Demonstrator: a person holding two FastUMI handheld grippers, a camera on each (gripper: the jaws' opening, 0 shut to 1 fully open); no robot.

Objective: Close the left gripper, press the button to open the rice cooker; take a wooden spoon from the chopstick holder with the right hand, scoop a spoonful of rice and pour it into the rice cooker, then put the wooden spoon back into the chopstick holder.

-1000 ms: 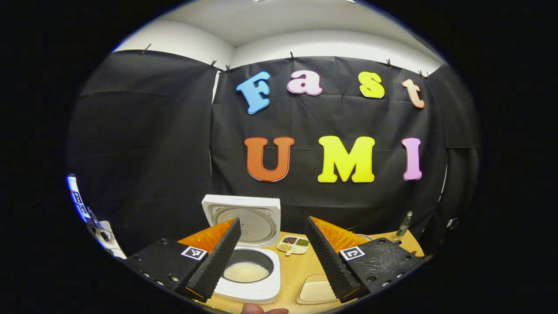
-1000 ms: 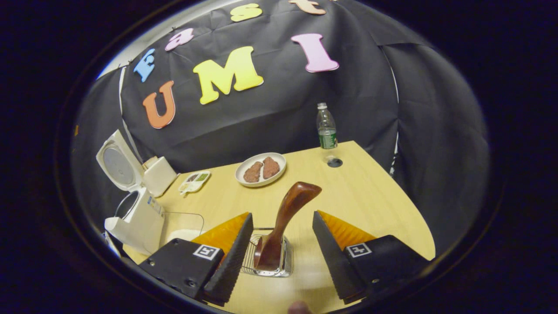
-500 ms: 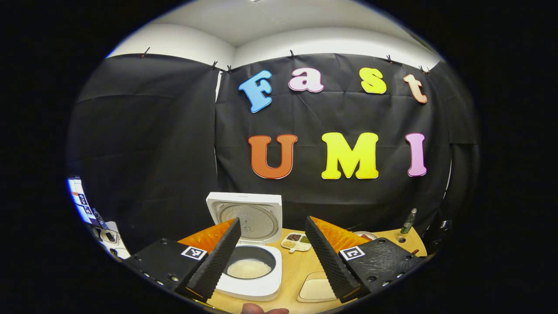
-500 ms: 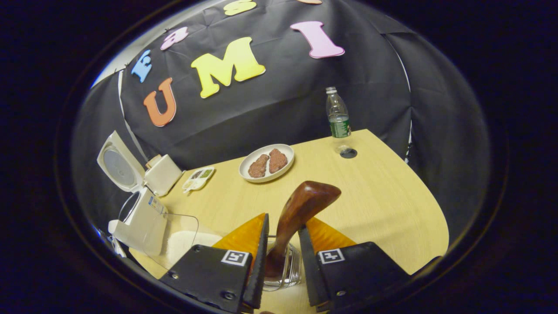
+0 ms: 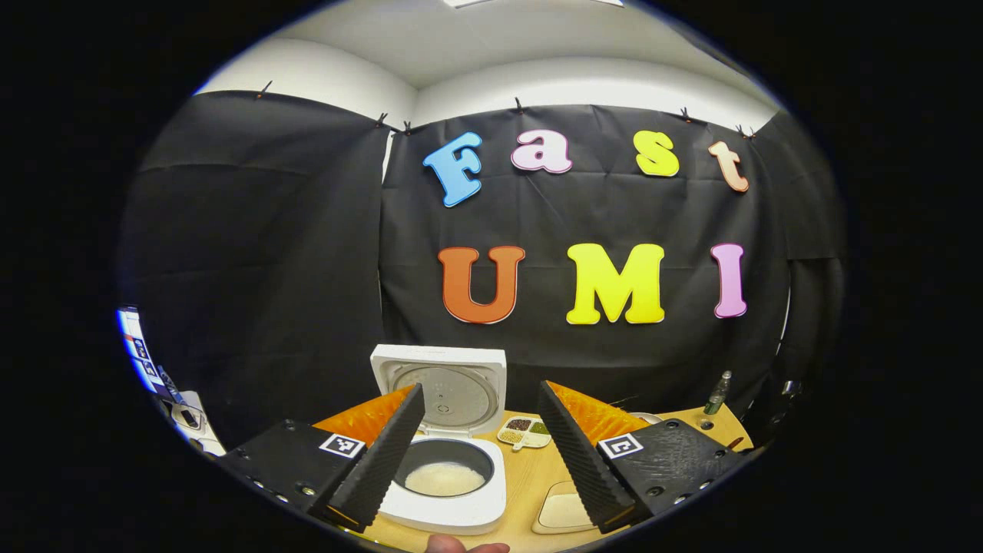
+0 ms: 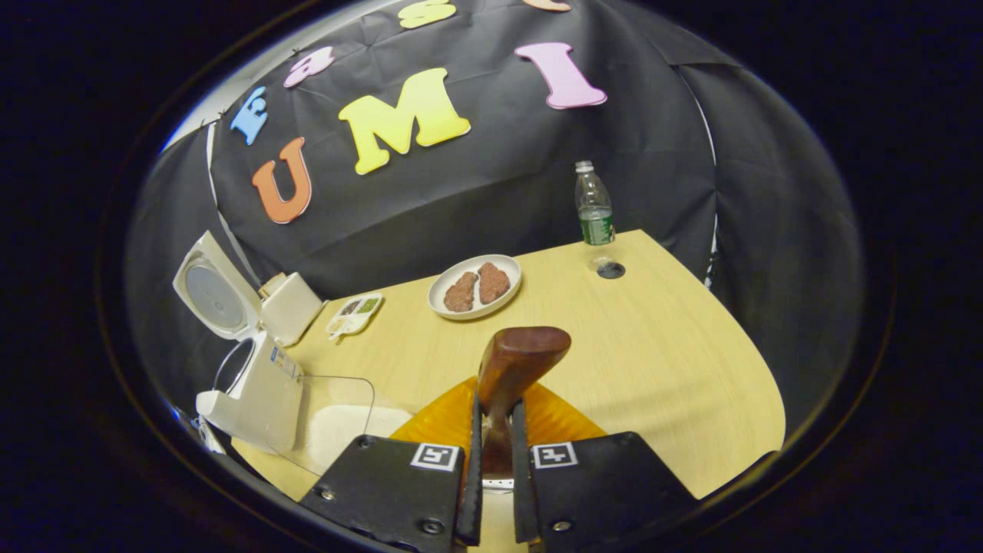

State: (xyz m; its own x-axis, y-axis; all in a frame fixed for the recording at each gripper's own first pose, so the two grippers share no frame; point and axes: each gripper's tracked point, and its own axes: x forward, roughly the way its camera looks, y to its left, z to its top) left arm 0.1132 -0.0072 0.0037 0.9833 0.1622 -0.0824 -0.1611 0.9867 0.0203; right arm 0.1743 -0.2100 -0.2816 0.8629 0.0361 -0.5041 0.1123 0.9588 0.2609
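Observation:
In the right gripper view my right gripper (image 6: pixel 495 401) is shut on the dark wooden spoon (image 6: pixel 522 357). The spoon's rounded end sticks up past the fingertips. Just a sliver of the wire chopstick holder (image 6: pixel 497 484) shows between the fingers. The white rice cooker (image 6: pixel 257 392) stands at the table's left with its lid (image 6: pixel 209 288) up. A clear container of rice (image 6: pixel 338 418) lies beside it. In the left gripper view my left gripper (image 5: pixel 480 388) is open and holds nothing, well above the open rice cooker (image 5: pixel 449 507), whose pot has rice in it.
On the wooden table (image 6: pixel 653 361) stand a plate with brown food (image 6: pixel 474 286), a water bottle (image 6: pixel 594 215), a small divided dish (image 6: pixel 353 315) and a white box (image 6: pixel 292 307) behind the cooker. A fingertip (image 5: pixel 465 545) shows at the bottom of the left gripper view.
My right gripper has come down over the holder and shut on the spoon's handle; it was open around it a second ago. The left gripper has barely drifted.

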